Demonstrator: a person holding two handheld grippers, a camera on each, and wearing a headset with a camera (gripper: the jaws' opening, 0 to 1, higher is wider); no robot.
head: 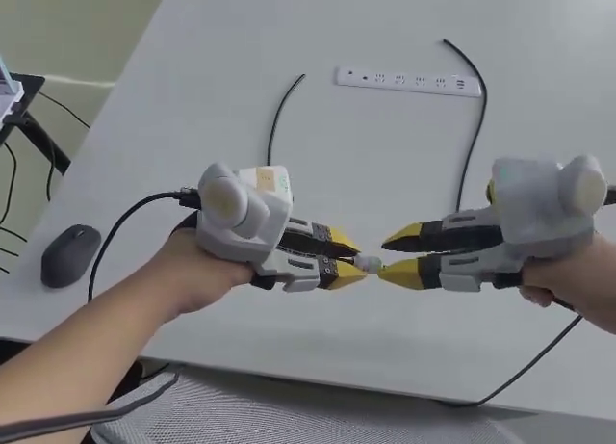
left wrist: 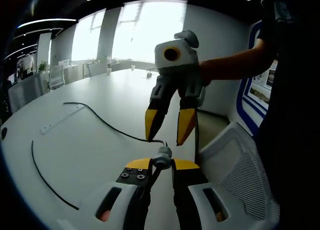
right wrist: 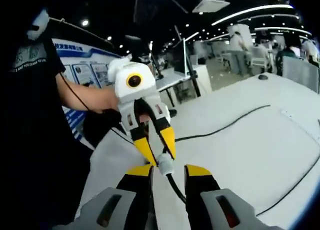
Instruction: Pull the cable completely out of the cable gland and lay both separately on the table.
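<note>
The small grey-white cable gland (head: 369,264) is held in the air above the table's near edge, between the two grippers, which face each other tip to tip. My left gripper (head: 358,259) is shut on the gland (left wrist: 162,155). The thin black cable (right wrist: 173,183) leaves the gland (right wrist: 165,164) and runs back between the jaws of my right gripper (right wrist: 167,169). Those jaws stand apart and do not pinch it. In the head view the right gripper (head: 387,256) has its yellow tips just right of the gland. Further on, the cable (head: 472,145) lies across the white table (head: 192,126).
A white power strip (head: 408,80) lies at the far side of the table. A second loose black cable (head: 281,112) lies left of centre. A dark mouse (head: 69,255) sits near the table's left edge. A mesh chair (head: 289,415) is below the front edge.
</note>
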